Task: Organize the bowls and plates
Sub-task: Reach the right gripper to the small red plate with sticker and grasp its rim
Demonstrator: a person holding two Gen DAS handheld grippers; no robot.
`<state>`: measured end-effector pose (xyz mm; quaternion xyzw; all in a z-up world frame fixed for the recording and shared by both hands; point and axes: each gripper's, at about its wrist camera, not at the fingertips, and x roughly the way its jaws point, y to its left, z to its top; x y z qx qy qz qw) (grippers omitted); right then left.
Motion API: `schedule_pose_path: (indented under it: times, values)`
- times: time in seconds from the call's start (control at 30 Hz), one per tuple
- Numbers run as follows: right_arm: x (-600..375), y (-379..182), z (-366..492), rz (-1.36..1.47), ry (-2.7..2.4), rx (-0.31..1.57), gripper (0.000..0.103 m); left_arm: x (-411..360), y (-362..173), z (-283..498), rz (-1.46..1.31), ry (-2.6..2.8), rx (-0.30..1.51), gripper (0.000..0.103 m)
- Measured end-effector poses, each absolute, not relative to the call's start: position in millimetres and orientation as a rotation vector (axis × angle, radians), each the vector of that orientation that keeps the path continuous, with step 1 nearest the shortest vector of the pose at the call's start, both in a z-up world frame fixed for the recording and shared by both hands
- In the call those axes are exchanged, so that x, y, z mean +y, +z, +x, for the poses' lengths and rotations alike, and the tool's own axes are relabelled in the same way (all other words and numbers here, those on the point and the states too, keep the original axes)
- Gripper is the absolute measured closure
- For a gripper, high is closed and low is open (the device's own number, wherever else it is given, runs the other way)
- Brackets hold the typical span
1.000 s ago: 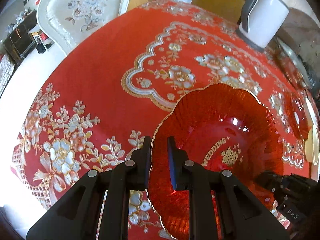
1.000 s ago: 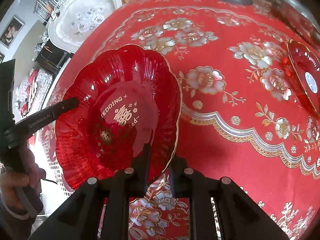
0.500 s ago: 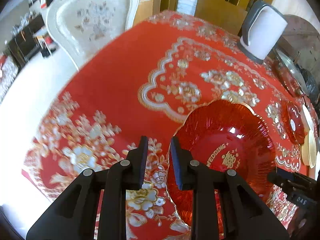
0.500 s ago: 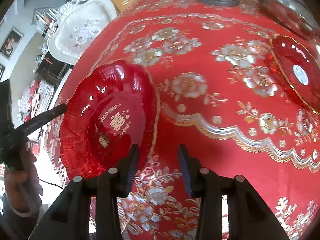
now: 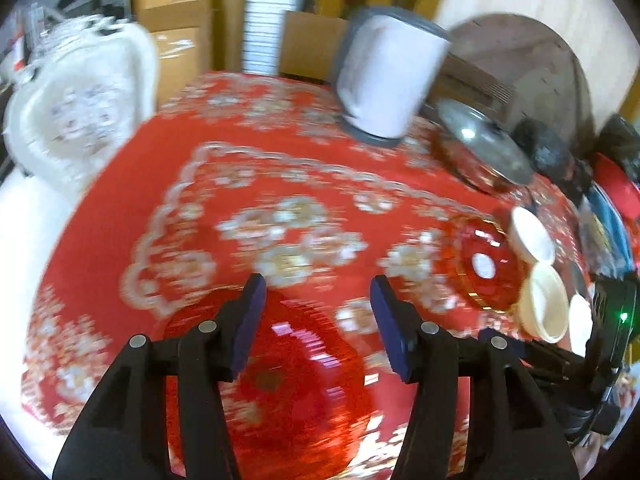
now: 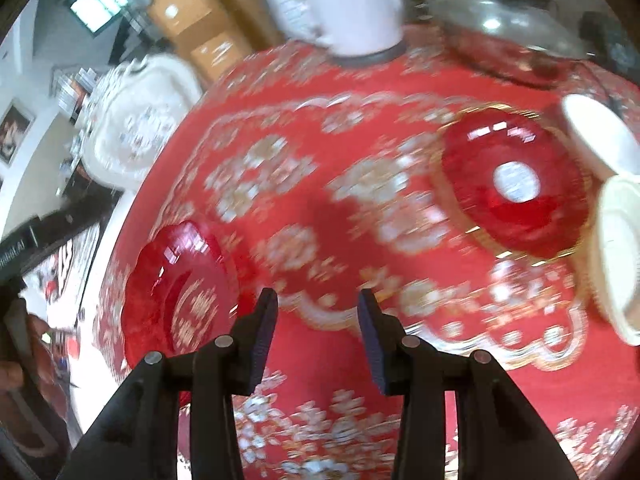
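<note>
On tablecloth (image 5: pixel 120 216), red plate (image 5: pixel 288 384) released, both grippers opened

White ornate chair (image 5: pixel 76 120); stacked cardboard boxes (image 5: pixel 172 20)

Left hand-held gripper (image 5: pixel 316 304) low in frame, jaws spread wide, gripping nothing. Right hand-held gripper (image 6: pixel 317 318) likewise, low centre.

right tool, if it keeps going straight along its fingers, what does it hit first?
Probably bare tablecloth. The right tool is open and empty, pointing between the big red plate at its left and the smaller red plate at its right. The white kettle lies farther along. Motion blur makes depth uncertain.
</note>
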<state>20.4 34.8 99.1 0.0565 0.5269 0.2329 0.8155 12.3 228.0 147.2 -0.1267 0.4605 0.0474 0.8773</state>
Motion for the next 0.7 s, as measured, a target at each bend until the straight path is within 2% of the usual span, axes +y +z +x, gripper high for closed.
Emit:
schedule_pose_path:
  times: [0.3, 0.53, 0.6, 0.7]
  values:
    - [-39, 116, 70, 0.153, 0.356, 1.066, 0.061, 141, 127, 77, -0.216, -0.072, 1.037, 0.049]
    - [-81, 117, 114, 0.244, 0.356, 1.074, 0.061, 103, 111, 113, -0.155, -0.114, 1.102, 0.048]
    - [-89, 114, 124, 0.278, 0.368, 1.087, 0.061, 97, 103, 121, -0.16, -0.144, 1.145, 0.029]
    - [-95, 111, 134, 0.3, 0.376, 1.108, 0.061, 89, 96, 126, -0.142, -0.142, 1.16, 0.029]
